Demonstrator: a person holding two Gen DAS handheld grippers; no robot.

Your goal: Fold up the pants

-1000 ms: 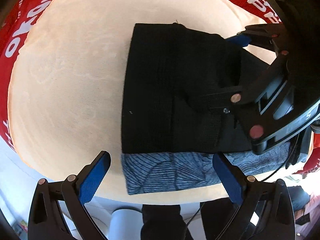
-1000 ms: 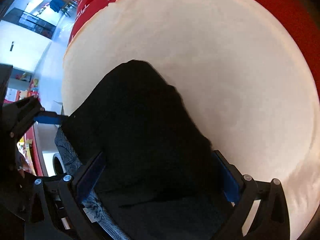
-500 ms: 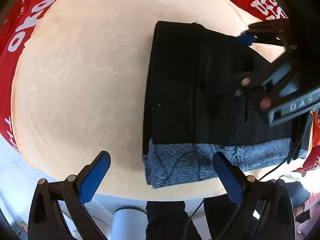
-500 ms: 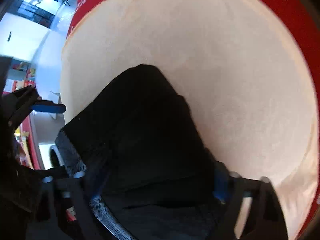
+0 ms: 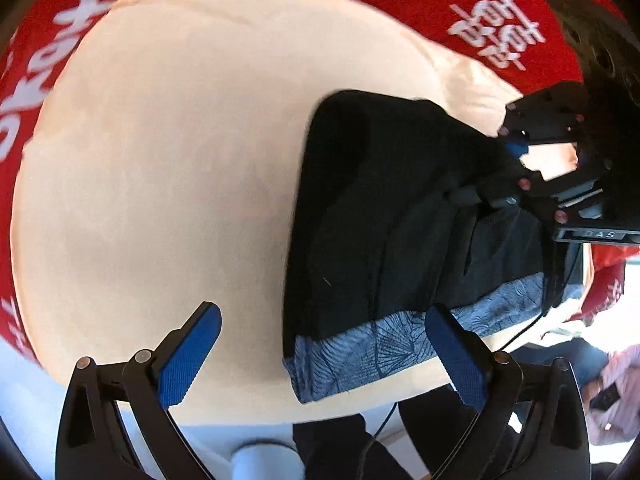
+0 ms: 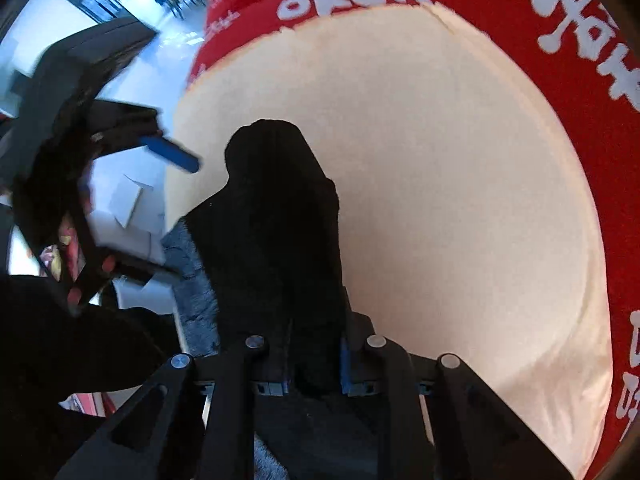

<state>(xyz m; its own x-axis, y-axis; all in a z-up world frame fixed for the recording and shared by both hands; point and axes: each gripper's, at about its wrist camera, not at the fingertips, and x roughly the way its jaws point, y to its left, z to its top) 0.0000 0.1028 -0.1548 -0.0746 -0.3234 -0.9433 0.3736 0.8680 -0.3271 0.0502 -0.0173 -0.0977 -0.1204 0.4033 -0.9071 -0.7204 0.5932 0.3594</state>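
Black pants point(image 5: 384, 216), folded near bench point(image 5: 160, 160) front edge: right claw point(image 6: 312, 364) has now clamped onto them, ready to shift the bundle; left claw point(image 5: 320, 344) hangs wide, empty.

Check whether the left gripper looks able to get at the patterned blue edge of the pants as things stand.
Probably yes: the left gripper is open, the patterned blue edge lies uncovered just ahead between its fingers, and the right gripper clamps the black pants farther off.

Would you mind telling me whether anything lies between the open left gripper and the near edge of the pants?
Nothing visible does. The left gripper hangs open over bare cream tabletop, with the pants' blue patterned edge between its fingers. The right gripper is shut on the pants' far side.
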